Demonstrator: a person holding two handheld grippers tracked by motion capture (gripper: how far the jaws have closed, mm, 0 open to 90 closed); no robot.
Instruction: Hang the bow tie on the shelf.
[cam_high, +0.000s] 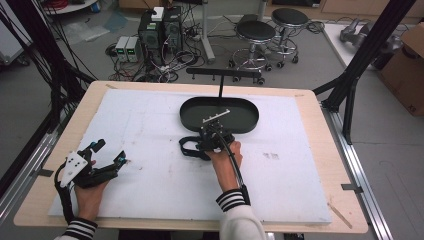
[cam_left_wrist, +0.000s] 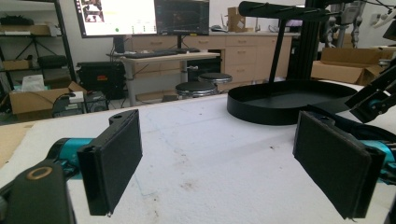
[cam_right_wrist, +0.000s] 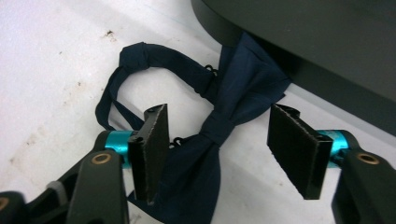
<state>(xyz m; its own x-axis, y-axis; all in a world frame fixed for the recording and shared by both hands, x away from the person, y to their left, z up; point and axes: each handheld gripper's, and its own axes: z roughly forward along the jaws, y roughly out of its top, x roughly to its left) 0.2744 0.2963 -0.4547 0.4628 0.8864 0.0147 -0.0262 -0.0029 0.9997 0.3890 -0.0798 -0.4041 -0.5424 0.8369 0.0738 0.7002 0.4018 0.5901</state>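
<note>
I am seated at a wooden table (cam_high: 310, 97) covered by a large white foam sheet (cam_high: 150, 175), stained with small brown marks. From above, the sheet's near edge is partly hidden by my two striped sleeves, and the table's corners run out of the high view at the bottom. Toward the far middle of the sheet sits a black oval tray (cam_high: 240, 117) with a low wall; a thin black post rises from behind it to a crossbar, and the tray's floor looks bare apart from a pale streak of glare. In the right gripper view the tray (cam_right_wrist: 327, 42) is cut off by the top and right edges, so I see just a slice of its wall. Touching that wall, on the sheet in front of the tray, lies a dark navy bow tie (cam_right_wrist: 233, 107) with its strap looped out to one side; its lower wing is cut off by the bottom edge and partly hidden behind one jaw. From above the bow tie (cam_high: 187, 147) is mostly covered by my hand, and only the strap loop is clear. My right gripper (cam_right_wrist: 217, 149) hangs over the bow tie with its jaws about half apart, straddling the central knot, and the pads are not pressing on the cloth. My left gripper (cam_high: 109, 152) rests near the sheet's left edge, well apart from the tie, jaws wide and holding nothing.
</note>
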